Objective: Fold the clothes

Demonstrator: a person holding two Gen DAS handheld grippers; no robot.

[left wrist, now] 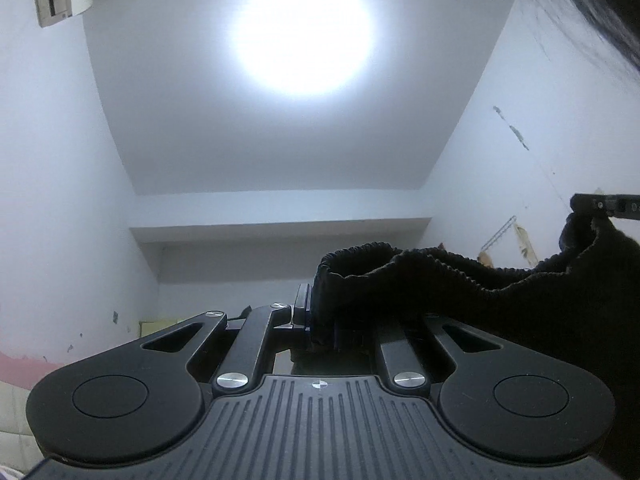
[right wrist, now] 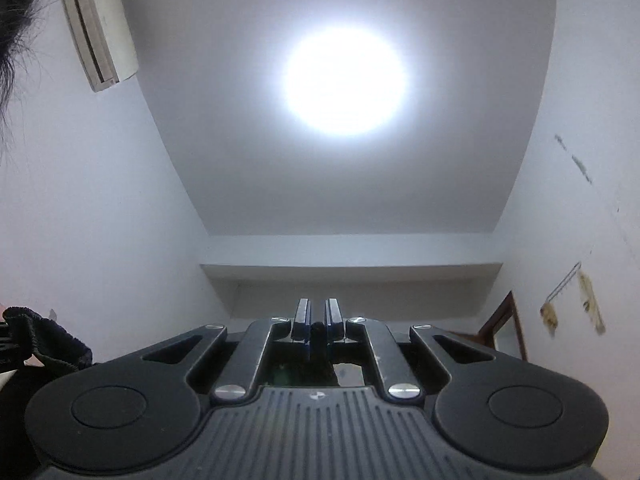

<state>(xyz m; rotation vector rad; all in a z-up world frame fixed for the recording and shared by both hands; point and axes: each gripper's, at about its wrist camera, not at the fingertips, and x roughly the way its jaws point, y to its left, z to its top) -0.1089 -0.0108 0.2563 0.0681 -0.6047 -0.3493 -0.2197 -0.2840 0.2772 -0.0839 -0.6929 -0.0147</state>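
Left gripper (left wrist: 320, 316): jaws are pressed onto the black garment's elastic waistband.
Right gripper (right wrist: 318, 326): jaws are pinched on a small fold of the same dark fabric.
Black garment (left wrist: 460, 296): held raised, stretched rightward from the left jaws toward the right gripper.
Ceiling lamp (right wrist: 346, 82): seen above both jaws.

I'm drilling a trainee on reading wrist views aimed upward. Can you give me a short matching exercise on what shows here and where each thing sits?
Things:
1. black garment
2. air conditioner
3. ceiling lamp
4. wall hooks

Places:
a. high on the left wall
b. on the right wall
c. pinched in both grippers, spanning between them
d. overhead, glowing

Pairs: 1-c, 2-a, 3-d, 4-b
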